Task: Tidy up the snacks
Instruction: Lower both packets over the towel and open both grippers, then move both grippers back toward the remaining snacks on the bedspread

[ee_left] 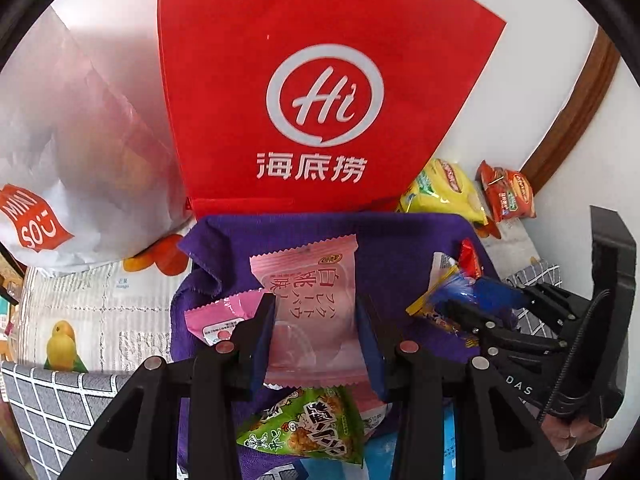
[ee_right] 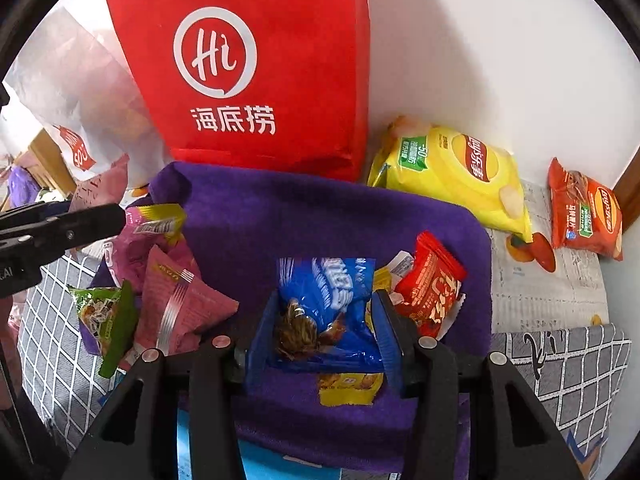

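Observation:
My left gripper (ee_left: 316, 336) is shut on a pink peach snack packet (ee_left: 312, 300), held just over a purple cloth (ee_left: 400, 248). Under it lie a second pink packet (ee_left: 224, 316) and a green triangular packet (ee_left: 308, 428). My right gripper (ee_right: 324, 332) is shut on a blue snack packet (ee_right: 324, 292) low over the same purple cloth (ee_right: 280, 216), with a small yellow packet (ee_right: 348, 388) beneath it and a red packet (ee_right: 428, 284) just to its right. Pink triangular packets (ee_right: 180, 304) are piled at the cloth's left side.
A red tote bag (ee_right: 248, 60) stands upright behind the cloth, with a white paper bag (ee_left: 80, 140) to its left. A yellow chip bag (ee_right: 452, 172) and a red chip bag (ee_right: 584, 212) lie at the back right by the wall. Grid-pattern mats border the front.

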Available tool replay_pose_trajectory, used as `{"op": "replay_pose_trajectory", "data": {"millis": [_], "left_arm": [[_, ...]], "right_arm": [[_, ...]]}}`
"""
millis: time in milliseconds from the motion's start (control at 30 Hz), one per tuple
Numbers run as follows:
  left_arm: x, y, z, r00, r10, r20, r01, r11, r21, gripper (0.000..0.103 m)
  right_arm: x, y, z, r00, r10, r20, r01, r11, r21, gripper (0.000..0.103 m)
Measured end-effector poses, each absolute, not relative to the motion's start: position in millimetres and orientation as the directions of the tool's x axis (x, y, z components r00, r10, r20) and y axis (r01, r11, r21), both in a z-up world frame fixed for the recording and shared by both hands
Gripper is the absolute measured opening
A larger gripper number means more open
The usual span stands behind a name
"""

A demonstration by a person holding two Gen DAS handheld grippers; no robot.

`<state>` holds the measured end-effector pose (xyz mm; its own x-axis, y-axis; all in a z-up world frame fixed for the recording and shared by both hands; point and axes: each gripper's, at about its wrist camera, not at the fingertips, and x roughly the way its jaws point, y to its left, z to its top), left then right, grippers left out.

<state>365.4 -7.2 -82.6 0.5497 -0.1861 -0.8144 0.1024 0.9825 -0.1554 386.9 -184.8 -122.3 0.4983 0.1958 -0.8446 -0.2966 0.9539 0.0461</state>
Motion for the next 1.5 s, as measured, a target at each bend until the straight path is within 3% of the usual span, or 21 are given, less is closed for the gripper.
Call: {"op": "replay_pose_trajectory", "data": {"millis": [667,800,933,1500], "left_arm": [[371,-19,-100,0.498,-0.173,-0.849,0.119,0.984,-0.131,0.038],[371,-21,-98,0.508,-0.156,-0.847,0.109,0.987,-0.116,0.054],[369,-20,-92,0.515,-0.161,-0.842,0.115,0.986,-0.118,0.061],[324,-32,-32,0.621,-0.194,-0.759,0.173,0.979,-0.108,0.062]], "right_arm": [[373,-199,-87,0.605,0.202,-0.77,-0.27,0.962,0.039,0.055],[373,-201,-85,0.609,0.199,-0.768,-0.258,0.965,0.045,0.055],[371,-201,-82,0.615,0.193,-0.764,-0.254,0.966,0.04,0.055],[304,-214,-43,0.676,0.128,-0.726,-0.167,0.986,0.019,0.055]]}}
